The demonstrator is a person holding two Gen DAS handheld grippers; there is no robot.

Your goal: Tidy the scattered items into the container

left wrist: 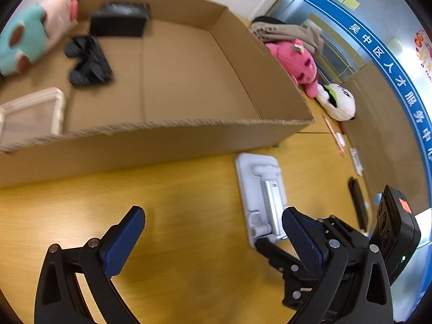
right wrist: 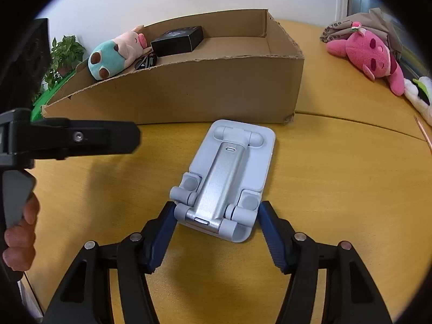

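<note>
Folded white-and-silver phone stand (right wrist: 224, 178) lies flat on yellow wooden table (right wrist: 337, 189), just before brown cardboard box (right wrist: 189, 86). Right gripper (right wrist: 216, 216) half-open, blue pads bracketing its near end, contact uncertain; left gripper (left wrist: 213, 232) wide open, empty. Looks rigid, smooth, hinged: best pinched across the base edges.

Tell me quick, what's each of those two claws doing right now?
Left gripper: open, holding nothing, above the yellow table.
Right gripper: open around the near end of the folded phone stand, not clearly clamped.

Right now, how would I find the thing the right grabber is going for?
Find the big cardboard box on the yellow table. In front of it lies a folded phone stand, between the right gripper pads. It is the only pale grey plastic thing with a silver middle bar.
</note>
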